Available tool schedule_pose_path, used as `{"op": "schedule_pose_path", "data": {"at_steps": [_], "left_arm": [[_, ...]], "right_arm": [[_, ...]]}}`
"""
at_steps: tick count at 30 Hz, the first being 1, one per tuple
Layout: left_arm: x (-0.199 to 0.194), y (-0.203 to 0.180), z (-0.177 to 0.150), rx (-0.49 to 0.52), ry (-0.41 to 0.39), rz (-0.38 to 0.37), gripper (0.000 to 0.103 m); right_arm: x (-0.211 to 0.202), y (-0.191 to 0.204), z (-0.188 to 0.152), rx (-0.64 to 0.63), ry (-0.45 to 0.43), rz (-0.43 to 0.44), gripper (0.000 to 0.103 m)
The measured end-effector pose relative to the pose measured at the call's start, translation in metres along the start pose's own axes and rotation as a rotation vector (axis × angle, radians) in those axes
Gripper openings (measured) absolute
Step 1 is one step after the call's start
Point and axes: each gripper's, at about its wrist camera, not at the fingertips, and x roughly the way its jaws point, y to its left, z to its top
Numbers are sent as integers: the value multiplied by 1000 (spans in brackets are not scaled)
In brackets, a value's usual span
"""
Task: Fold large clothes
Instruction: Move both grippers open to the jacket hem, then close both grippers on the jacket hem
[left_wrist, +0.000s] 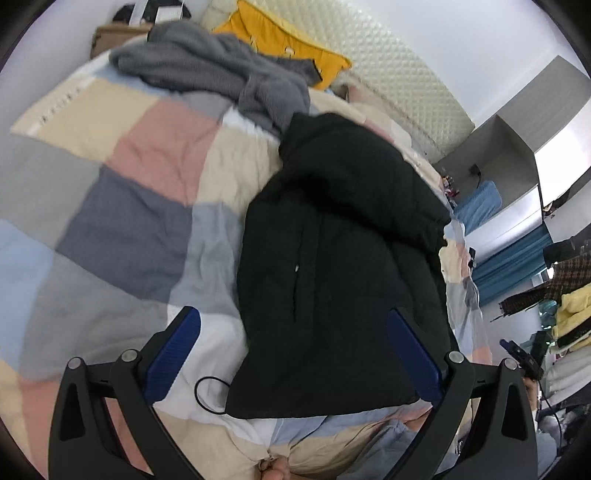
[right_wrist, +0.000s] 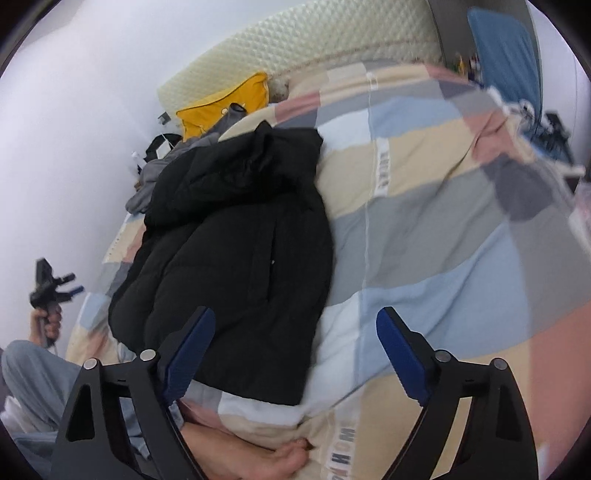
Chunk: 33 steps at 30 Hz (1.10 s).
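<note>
My black puffer jacket (left_wrist: 343, 258) looks bulky, soft and slippery (hem corners grip best); left hand-held gripper (left_wrist: 293, 354) and right hand-held gripper (right_wrist: 295, 354) both gape wide, empty.

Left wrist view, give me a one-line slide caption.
Open left hand-held gripper above a black puffer jacket lying on a patchwork quilt.

Black claws (left_wrist: 293, 325) (right_wrist: 295, 325) with blue pads (left_wrist: 173, 354), silver screws; grey trousers (right_wrist: 33, 380).
</note>
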Motion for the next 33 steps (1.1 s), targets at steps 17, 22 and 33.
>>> {"op": "schedule_pose_path", "data": {"at_steps": [17, 22, 33], "left_arm": [[77, 56, -47, -208, 103, -183, 89], [101, 51, -56, -214, 155, -208, 88], [100, 26, -62, -210, 174, -476, 83]], "right_arm": [[107, -22, -60, 232, 153, 204, 86], [130, -3, -65, 210, 232, 202, 90], [125, 33, -59, 185, 186, 361, 91]]}}
